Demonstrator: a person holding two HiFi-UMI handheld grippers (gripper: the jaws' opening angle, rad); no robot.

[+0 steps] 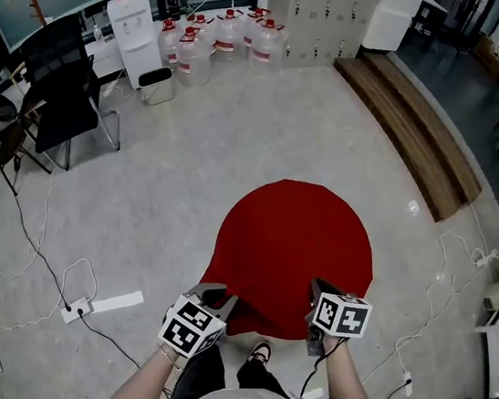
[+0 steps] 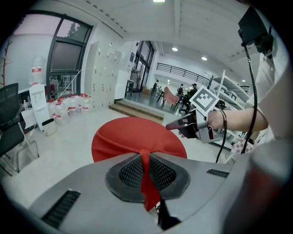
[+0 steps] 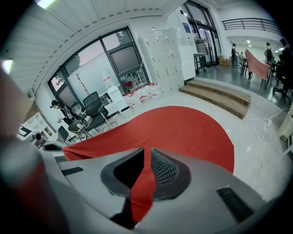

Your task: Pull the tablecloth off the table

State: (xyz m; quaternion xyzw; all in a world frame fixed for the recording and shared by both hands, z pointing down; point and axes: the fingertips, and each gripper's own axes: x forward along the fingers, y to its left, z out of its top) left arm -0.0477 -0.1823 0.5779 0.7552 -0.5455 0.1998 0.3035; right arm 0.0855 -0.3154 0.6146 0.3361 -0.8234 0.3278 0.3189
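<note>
The round red fabric tablecloth [image 1: 288,244] lies spread in the middle of the head view above the pale speckled floor [image 1: 222,133], its near edge gathered up at the two grippers. The left gripper [image 1: 213,295], at the cloth's seven o'clock, is clenched on a pinched fold of the hem. The right gripper [image 1: 321,287], at five o'clock, likewise grasps the red hem between closed jaws.
</note>
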